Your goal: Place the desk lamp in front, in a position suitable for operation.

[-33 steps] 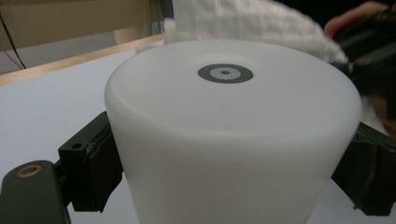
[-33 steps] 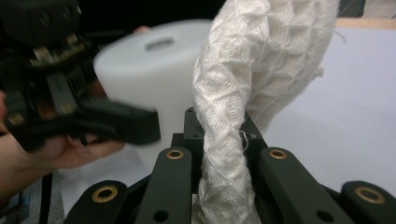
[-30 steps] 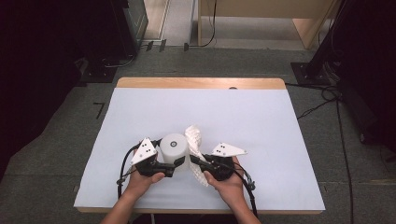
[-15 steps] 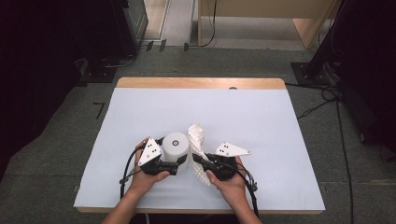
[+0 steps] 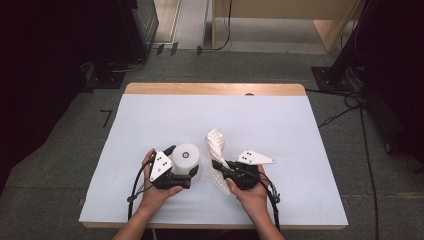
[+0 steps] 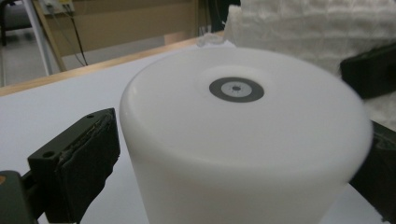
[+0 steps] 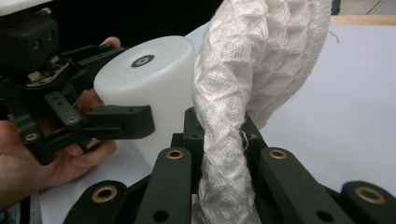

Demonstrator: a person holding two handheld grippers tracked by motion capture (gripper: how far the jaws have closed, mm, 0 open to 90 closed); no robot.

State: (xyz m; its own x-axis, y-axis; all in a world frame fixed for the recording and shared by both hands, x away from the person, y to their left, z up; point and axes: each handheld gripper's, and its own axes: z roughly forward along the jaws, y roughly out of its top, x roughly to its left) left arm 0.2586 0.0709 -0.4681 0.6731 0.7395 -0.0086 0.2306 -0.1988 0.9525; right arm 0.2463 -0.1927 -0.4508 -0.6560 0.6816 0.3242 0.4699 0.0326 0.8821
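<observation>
Left claw (image 5: 186, 176) clamped round white cylinder (image 5: 186, 159), steadying it upright; right claw (image 5: 220, 167) pinched on waffle-weave cloth (image 5: 216, 142), bunched ready for wiping.

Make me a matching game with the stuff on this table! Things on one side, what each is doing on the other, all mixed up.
Things:
1. white tub
2. cloth
3. left gripper
4. table

States:
A. pinched in the right gripper, standing up twisted
B. covered with a pale sheet
C. upside down, with a grey ring on top
D. jaws on both sides of the tub

Pairs: 1-C, 2-A, 3-D, 4-B
</observation>
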